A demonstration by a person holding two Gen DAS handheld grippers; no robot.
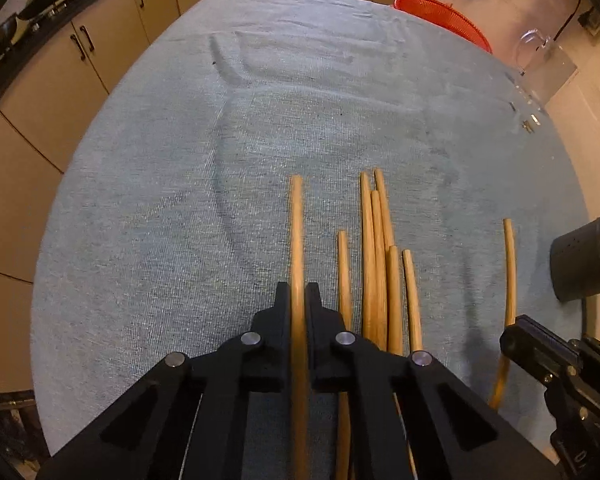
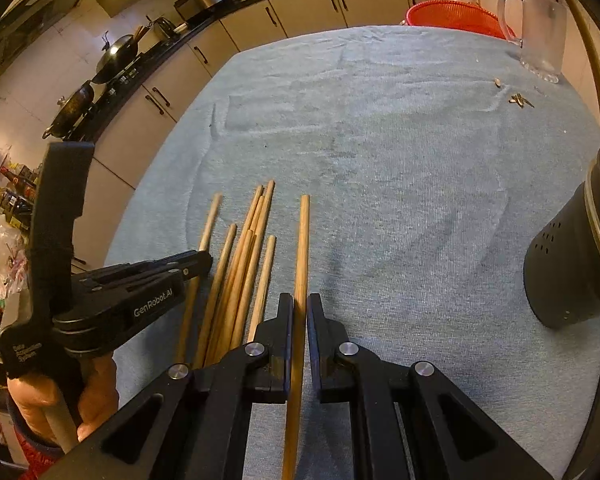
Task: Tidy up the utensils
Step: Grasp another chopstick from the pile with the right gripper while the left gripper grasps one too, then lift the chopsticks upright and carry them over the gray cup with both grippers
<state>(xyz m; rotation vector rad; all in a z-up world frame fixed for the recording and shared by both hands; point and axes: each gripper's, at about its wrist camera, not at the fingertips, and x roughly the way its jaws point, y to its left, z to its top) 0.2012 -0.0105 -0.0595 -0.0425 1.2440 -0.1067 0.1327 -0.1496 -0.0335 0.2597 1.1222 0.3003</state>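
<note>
While each hand-held gripper straddles its own wooden chopstick, the sorting looks to be at the pick-up step. The left gripper (image 1: pixel 298 292) has its jaws drawn in close on either side of the leftmost chopstick (image 1: pixel 296 232), which lies apart from the rest on the blue-grey tablecloth (image 1: pixel 160 200); whether the pads actually pinch the stick or stand a hair off it, I cannot tell. The right gripper (image 2: pixel 300 304) stands the same way around the rightmost chopstick (image 2: pixel 302 248), jaws nearly together, contact equally uncertain. Between these 2 sticks lies a loose bundle of chopsticks (image 2: pixel 244 248), about 6, some overlapping.

A dark perforated utensil holder (image 2: pixel 568 272) sits tipped at the right edge of the cloth, well apart from the sticks, and is the likely destination. My reading is that the next move calls for a firm squeeze, a lift clear of the cloth, and a carry to the holder's mouth with the stick turned end-first.

Near ends of all the chopsticks are hidden under the gripper bodies, so their full length is not visible. The holder is cut off by the frame edge and its opening barely shows. Small objects near the clear plastic jug (image 2: pixel 540 28) are too small to identify, and a red basket (image 2: pixel 456 16) is partly hidden behind the table edge.
</note>
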